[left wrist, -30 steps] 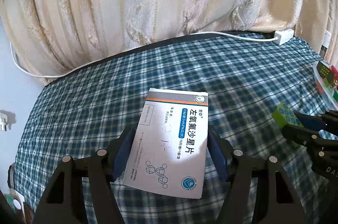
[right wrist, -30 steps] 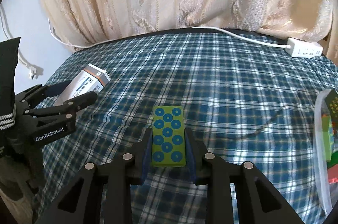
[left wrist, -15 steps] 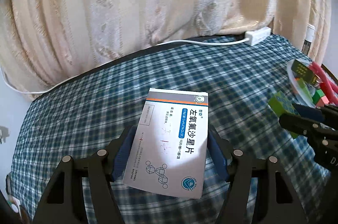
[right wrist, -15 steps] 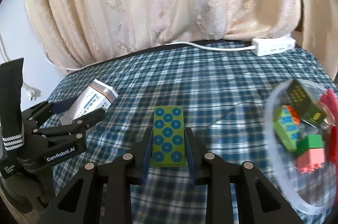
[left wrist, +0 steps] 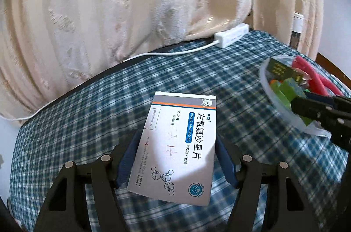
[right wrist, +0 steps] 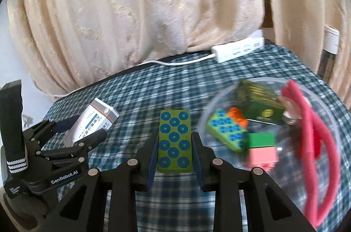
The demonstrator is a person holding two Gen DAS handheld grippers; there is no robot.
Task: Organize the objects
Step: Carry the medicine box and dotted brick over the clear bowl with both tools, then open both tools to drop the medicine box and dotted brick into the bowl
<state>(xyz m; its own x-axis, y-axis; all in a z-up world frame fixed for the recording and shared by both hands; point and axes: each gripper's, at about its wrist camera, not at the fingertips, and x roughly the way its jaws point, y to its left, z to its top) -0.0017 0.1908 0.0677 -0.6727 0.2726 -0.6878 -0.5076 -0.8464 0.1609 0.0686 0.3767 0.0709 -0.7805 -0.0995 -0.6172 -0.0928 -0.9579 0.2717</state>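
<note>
The left gripper [left wrist: 176, 155] clamps a flat white medicine box with a grey and orange band [left wrist: 175, 144] by its long edges, blue pads pressed to both sides, the box held above the cloth. The right gripper [right wrist: 174, 148] is closed narrowly on a green rectangular block with blue ringed studs [right wrist: 174, 141], its pads against the block's long sides.

Beneath both lies a surface covered in blue-and-white checked cloth [right wrist: 140, 100]. A white power strip [right wrist: 238, 46] with its white cable sits at the far edge, against cream patterned curtains [right wrist: 142, 13] that fill the background.

To the right of the held block stands a clear round plastic bowl [right wrist: 210, 110]. Inside it are a second green studded block [right wrist: 228, 129], an orange brick [right wrist: 238, 114], a small green brick [right wrist: 262, 140] above a pink brick [right wrist: 263, 155], a dark green box with gold print [right wrist: 258, 105] and a looped pink foam strip [right wrist: 316, 144]. In the left wrist view the bowl sits at the right edge, partly behind the right gripper's dark fingers [left wrist: 313, 109].
</note>
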